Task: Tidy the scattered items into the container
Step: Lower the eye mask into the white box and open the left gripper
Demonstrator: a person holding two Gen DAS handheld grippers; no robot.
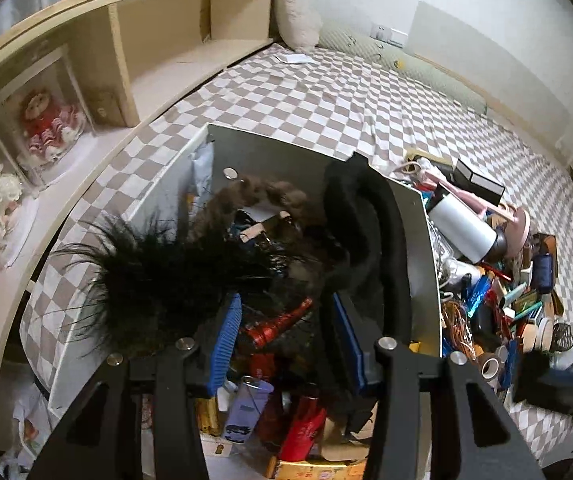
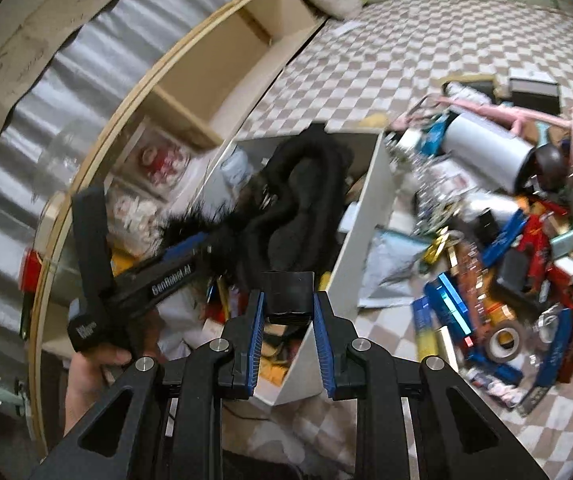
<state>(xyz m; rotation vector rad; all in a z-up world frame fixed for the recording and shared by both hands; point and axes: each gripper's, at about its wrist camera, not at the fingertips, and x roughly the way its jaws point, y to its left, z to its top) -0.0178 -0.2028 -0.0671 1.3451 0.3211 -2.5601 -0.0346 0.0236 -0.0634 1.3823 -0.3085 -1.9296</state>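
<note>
A white box [image 1: 416, 248] stands on the checkered bed, part filled with small items. My left gripper [image 1: 286, 320] hangs over the box with its jaws apart; a black feathery piece [image 1: 154, 280] and a black padded band [image 1: 370, 240] drape over and around its fingers. In the right wrist view the left gripper [image 2: 190, 248] shows against that black band [image 2: 298, 196] above the box [image 2: 362, 216]. My right gripper [image 2: 288, 312] is shut on a small black block [image 2: 288, 294], held above the box's near wall.
A pile of scattered items [image 1: 498, 292] lies on the bed right of the box, including a white cylinder [image 2: 490, 152], a tape roll [image 2: 504, 340] and pink hangers [image 2: 498, 112]. A wooden shelf [image 1: 158, 40] with boxed dolls [image 1: 46, 120] runs along the left.
</note>
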